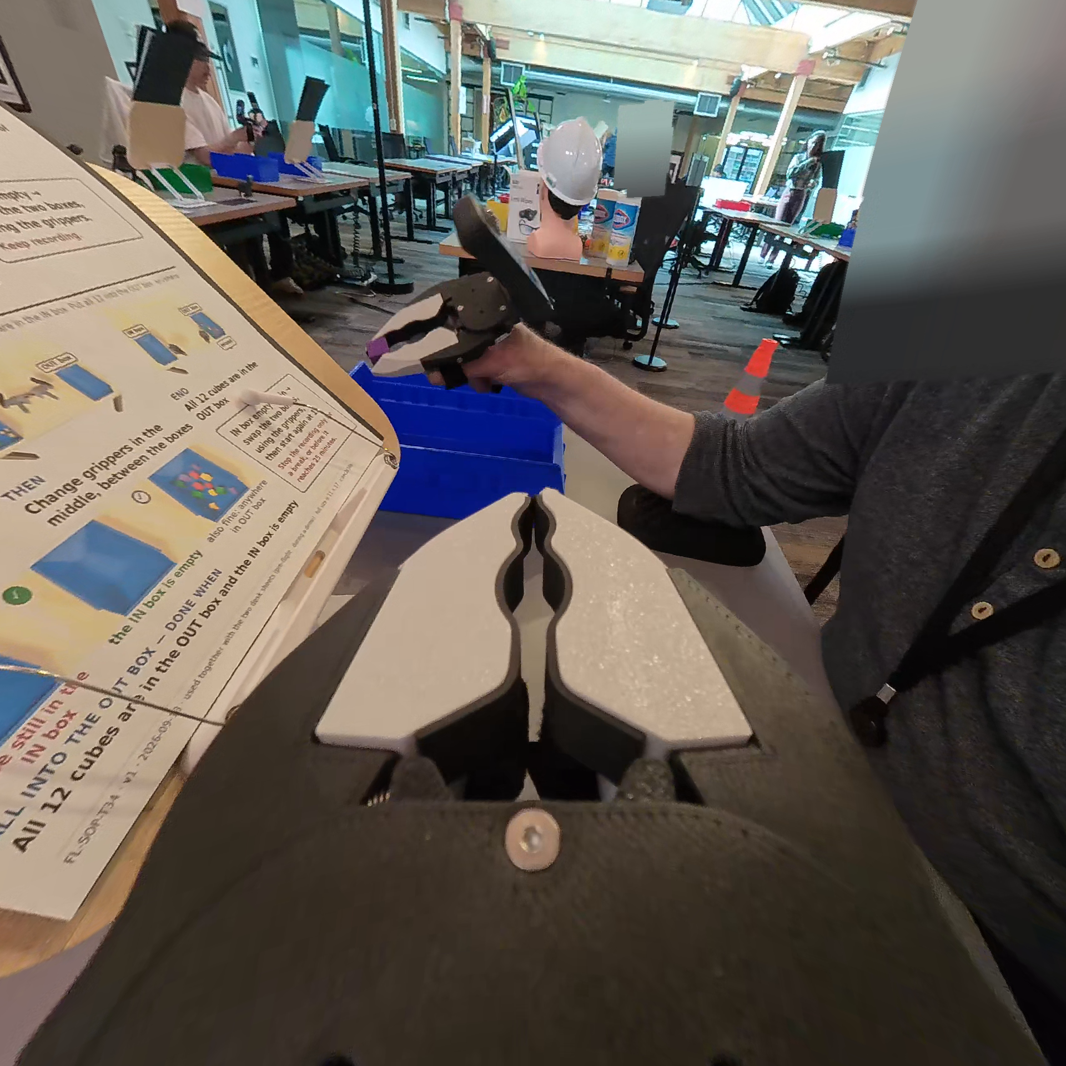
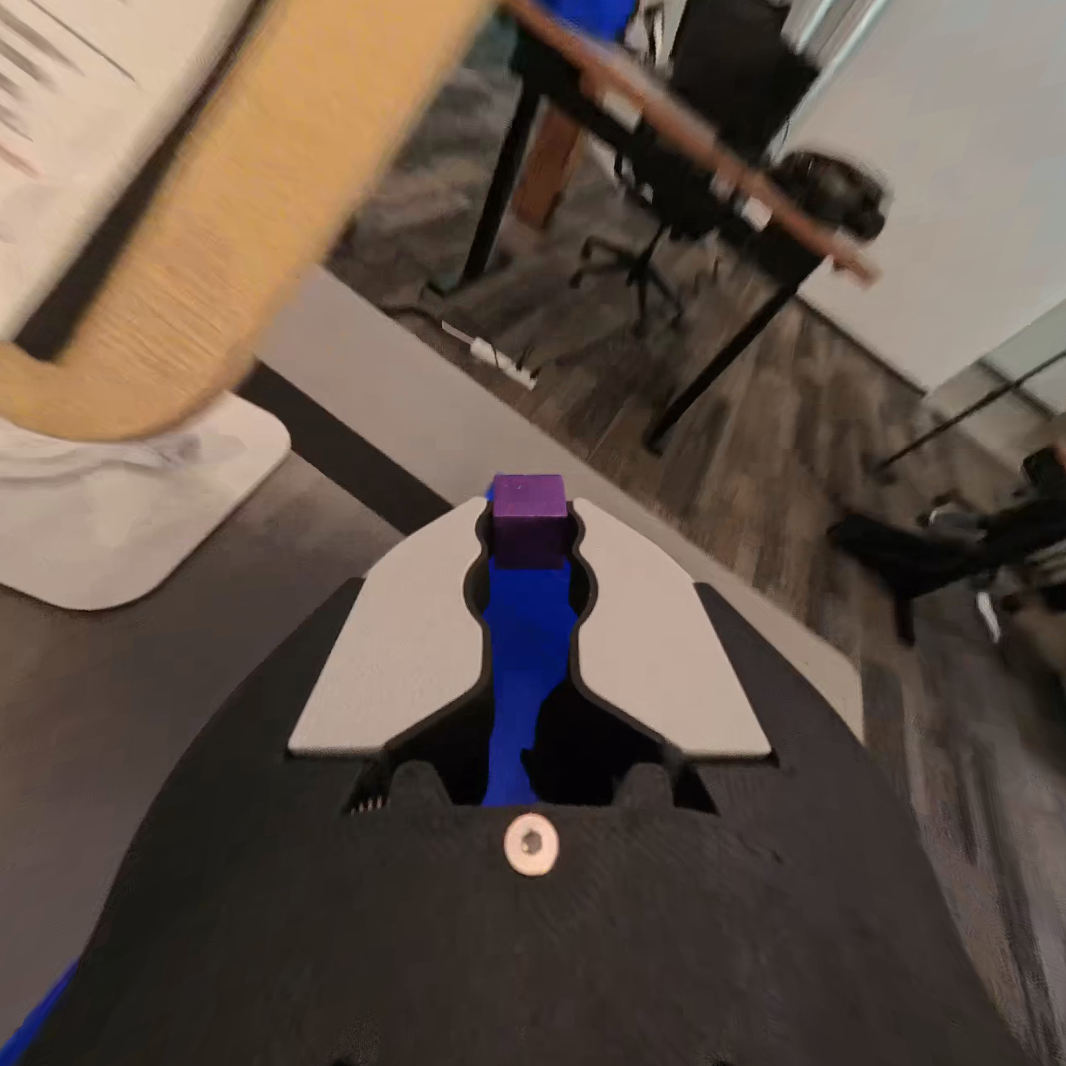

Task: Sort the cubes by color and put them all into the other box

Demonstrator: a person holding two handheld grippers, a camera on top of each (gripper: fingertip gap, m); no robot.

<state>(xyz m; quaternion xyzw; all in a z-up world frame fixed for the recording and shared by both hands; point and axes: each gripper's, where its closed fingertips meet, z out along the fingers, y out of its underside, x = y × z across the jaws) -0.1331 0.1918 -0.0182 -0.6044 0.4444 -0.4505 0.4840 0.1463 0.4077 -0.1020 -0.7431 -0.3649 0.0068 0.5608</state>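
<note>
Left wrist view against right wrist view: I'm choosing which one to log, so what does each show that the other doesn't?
Only the left wrist view shows the left gripper, shut with nothing in it, the instruction sheet legibly and the person's right hand.

Only the right wrist view shows both pads pressed against the purple cube.

Both show the right gripper, the cube and the blue box.

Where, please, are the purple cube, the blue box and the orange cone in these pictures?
purple cube (image 2: 528,507): right wrist view, its top face, between the gripper's fingertips.
blue box (image 1: 461,461): left wrist view, its near outer wall.
orange cone (image 1: 750,381): left wrist view, its middle.
</note>
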